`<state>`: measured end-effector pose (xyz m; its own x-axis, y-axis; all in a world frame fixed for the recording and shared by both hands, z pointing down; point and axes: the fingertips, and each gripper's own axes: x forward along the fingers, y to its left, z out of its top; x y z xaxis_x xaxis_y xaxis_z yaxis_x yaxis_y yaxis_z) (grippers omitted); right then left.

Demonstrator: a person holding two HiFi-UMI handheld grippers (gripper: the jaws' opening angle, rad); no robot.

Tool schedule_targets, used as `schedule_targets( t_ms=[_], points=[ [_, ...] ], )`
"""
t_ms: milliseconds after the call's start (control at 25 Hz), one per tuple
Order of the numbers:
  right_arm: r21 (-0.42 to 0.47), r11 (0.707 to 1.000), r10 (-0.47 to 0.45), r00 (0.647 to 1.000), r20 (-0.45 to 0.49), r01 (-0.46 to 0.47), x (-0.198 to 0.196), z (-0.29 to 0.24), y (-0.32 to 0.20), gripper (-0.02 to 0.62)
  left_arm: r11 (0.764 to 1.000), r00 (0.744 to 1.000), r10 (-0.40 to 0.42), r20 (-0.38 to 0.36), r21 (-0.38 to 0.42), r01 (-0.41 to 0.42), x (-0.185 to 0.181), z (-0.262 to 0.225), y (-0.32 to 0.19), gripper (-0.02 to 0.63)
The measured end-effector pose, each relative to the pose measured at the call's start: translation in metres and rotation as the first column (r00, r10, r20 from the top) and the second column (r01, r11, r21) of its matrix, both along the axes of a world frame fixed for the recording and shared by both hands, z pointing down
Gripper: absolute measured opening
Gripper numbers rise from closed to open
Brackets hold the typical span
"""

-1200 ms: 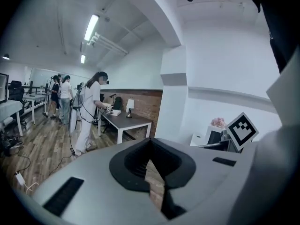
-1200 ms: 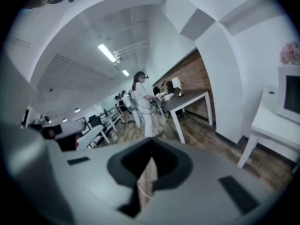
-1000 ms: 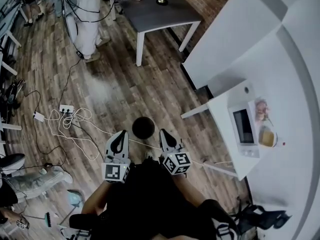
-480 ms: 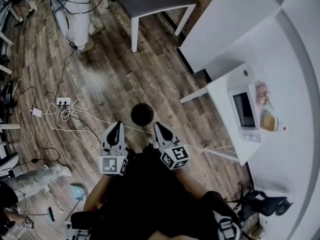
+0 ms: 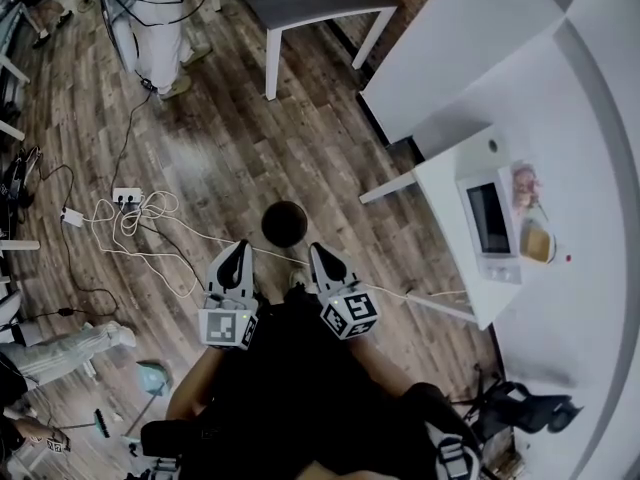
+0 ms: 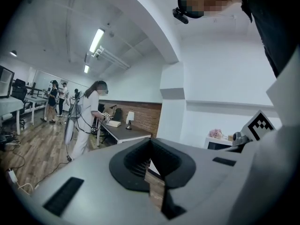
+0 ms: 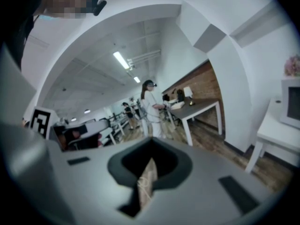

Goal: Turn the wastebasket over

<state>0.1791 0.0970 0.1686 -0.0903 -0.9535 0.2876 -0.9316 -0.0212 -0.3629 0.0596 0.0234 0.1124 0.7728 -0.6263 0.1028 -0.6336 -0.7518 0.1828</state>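
Head view: dark wastebasket [image 5: 285, 224] just ahead of left gripper [image 5: 236, 254], right gripper [image 5: 320, 257]; both jaws closed, empty.

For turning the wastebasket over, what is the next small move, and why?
Probably lower both grippers toward the wastebasket, which stands on the floor just ahead of them. The left gripper and the right gripper are both shut with nothing between their jaws, and neither touches the wastebasket yet.

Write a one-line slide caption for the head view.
Seen from above: the grey left gripper and right gripper, both shut, held just short of the round dark wastebasket on the wood-plank floor.
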Motion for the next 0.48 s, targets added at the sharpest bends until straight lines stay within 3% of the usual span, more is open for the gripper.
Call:
schedule_targets(
  t_ms=[480],
  points=[
    [0.005, 1.000, 0.010, 1.000, -0.012, -0.010, -0.0029, -0.0022, 0.0024, 0.032, 1.000, 1.000, 0.004, -0.017, -0.006, -0.005, -0.0023, -0.0011, 0.0016, 0.035]
  ],
)
